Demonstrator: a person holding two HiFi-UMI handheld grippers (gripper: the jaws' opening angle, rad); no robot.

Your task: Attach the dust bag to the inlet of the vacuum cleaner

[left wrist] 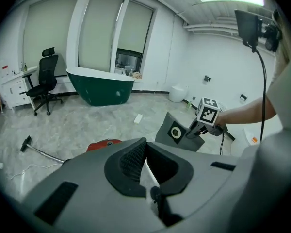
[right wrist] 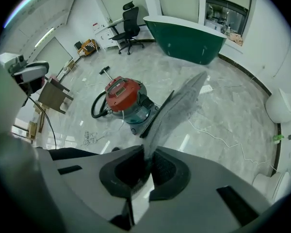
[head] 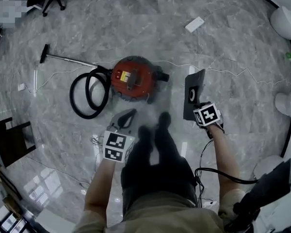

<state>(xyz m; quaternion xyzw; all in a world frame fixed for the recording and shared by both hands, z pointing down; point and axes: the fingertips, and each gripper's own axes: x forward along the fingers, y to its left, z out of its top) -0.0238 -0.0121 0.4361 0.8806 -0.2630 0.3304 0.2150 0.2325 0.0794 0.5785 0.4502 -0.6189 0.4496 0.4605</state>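
No writing can be read. The red vacuum cleaner (head: pixel 134 77) bears a yellow label (head: pixel 120 74), its print too small to read. The left marker cube (head: pixel 117 146) and right marker cube (head: pixel 206 114) show only black-and-white square patterns.

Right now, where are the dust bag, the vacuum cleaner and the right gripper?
dust bag (head: pixel 196 83), head view, on its flat face above the round opening.
vacuum cleaner (head: pixel 133 76), head view, on its red lid.
right gripper (right wrist: pixel 144 165), right gripper view, between the jaw tips shut on the bag's edge.
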